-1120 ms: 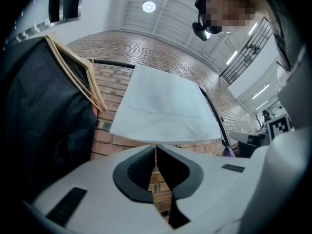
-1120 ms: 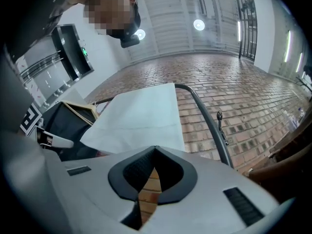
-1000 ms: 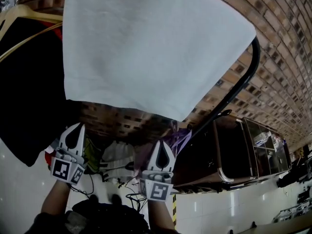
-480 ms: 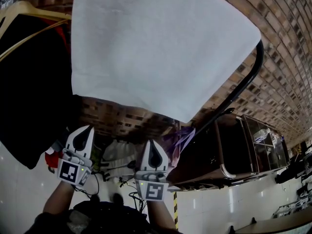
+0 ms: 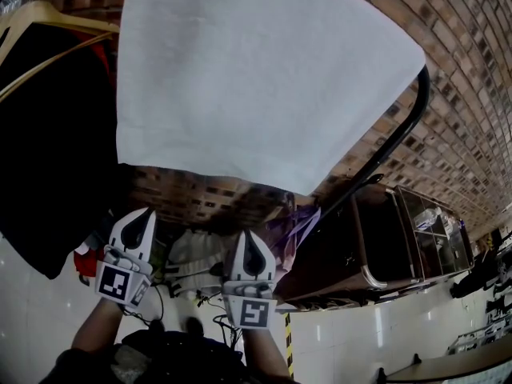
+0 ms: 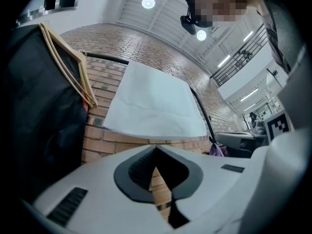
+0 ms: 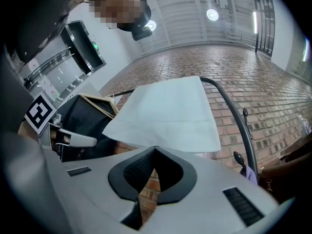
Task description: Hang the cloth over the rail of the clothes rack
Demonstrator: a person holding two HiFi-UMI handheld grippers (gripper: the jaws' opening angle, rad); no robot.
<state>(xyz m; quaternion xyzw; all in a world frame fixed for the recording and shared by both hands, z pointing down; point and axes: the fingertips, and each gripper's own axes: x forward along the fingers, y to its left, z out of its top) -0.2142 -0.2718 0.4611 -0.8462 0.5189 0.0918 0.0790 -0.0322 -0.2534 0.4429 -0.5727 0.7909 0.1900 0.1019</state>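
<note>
Brick wall (image 5: 464, 94) backs the cloth (image 5: 264, 78), which already hangs draped over the rail (image 5: 400, 134). The left gripper (image 5: 140, 214) and right gripper (image 5: 248, 238) sit below it, jaws together and empty, so the hanging looks done.

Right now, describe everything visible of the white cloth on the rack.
The white cloth is a plain rectangular sheet, towel-like and faintly textured, with no print. It hangs draped over the black rail of the clothes rack, spread flat and smooth, with its straight lower edge free in front of the brick wall. A dark garment on a wooden hanger hangs beside its left edge. The left gripper and right gripper sit below it, shut and empty, not touching it.
</note>
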